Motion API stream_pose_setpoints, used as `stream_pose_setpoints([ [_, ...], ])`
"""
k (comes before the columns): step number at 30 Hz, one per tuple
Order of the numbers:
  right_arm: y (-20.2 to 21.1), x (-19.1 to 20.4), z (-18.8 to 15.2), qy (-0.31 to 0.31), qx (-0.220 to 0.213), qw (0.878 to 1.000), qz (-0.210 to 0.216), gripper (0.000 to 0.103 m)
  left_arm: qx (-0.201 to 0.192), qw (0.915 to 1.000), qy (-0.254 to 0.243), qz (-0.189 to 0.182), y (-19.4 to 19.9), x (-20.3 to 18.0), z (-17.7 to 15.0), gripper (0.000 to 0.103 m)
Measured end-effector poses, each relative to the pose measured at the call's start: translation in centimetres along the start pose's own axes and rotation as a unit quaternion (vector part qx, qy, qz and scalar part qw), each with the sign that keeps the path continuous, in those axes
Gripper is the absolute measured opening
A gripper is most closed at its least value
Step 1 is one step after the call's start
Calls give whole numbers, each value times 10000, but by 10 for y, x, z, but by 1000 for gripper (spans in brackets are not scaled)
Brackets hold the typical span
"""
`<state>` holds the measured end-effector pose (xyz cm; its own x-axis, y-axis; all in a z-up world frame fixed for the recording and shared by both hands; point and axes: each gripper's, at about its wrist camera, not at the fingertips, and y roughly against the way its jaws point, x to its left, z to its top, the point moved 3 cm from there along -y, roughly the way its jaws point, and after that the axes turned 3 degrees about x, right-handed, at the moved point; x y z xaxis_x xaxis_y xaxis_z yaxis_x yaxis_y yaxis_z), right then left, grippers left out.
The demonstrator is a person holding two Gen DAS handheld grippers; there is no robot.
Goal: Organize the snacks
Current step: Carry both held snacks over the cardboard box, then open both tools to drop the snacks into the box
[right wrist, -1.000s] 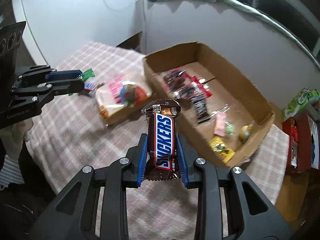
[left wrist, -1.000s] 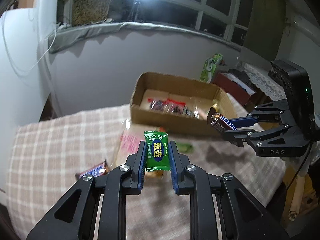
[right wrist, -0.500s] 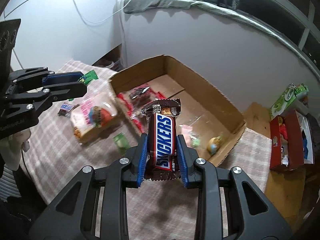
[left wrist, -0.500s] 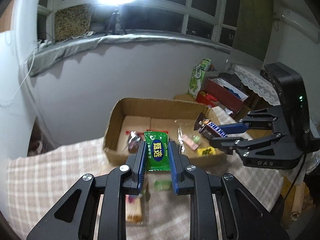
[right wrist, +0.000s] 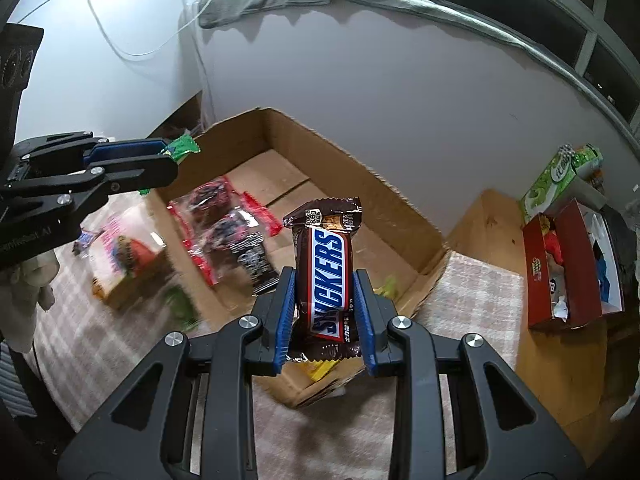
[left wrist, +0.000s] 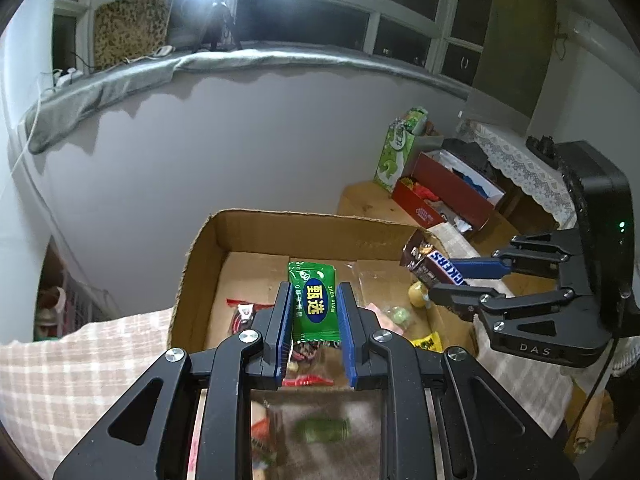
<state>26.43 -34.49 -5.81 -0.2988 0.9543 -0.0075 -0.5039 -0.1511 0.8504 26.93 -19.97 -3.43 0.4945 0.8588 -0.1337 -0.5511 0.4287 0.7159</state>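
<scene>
the left gripper (left wrist: 314,312) pinches a green candy packet (left wrist: 313,304) upright between its blue pads, over the near edge of the open cardboard box (left wrist: 200,248). the right gripper (right wrist: 326,304) clamps a snickers bar (right wrist: 326,276) upright, above the box's near right corner. red-edged snack bags (right wrist: 224,220) lie inside the box on its floor. the box sits on a checked tablecloth (left wrist: 80,360).

green packet (left wrist: 315,304) clamped in left gripper (left wrist: 314,312), cardboard box (left wrist: 280,228)

Green foil candy packet (left wrist: 314,305) with blue oval; brown Snickers bar wrapper (right wrist: 326,280), blue lettering; tan corrugated cardboard box (right wrist: 384,200); beige-and-white checked desk cloth (left wrist: 80,360).
</scene>
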Motion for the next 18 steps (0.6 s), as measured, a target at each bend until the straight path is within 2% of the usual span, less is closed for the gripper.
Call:
stream_pose_setpoints([
  [9, -19, -10, 4, -108, 111, 9999, -14, 29, 220, 9997, -24, 39, -25, -8, 6, 20],
  [10, -21, -10, 4, -95, 111, 9999, -28, 29, 246, 9997, -15, 39, -27, -8, 6, 21],
  [12, -22, -10, 3, -56, 121, 9999, -51, 29, 311, 9994, 50, 103, -29, -7, 7, 30],
  [13, -21, -9, 3, -47, 111, 9999, -63, 31, 307, 9995, 63, 98, -28, -7, 6, 37],
  [14, -20, -10, 3, -57, 71, 9999, -106, 38, 284, 9995, 65, 94, -28, -7, 7, 39],
  [16, -16, -11, 4, -71, -35, 9999, -148, 52, 278, 9995, 84, 97, -27, -6, 7, 39],
  [18, -10, -12, 4, -89, -127, 9998, -154, 55, 271, 9995, 105, 84, -24, -6, 7, 39],
])
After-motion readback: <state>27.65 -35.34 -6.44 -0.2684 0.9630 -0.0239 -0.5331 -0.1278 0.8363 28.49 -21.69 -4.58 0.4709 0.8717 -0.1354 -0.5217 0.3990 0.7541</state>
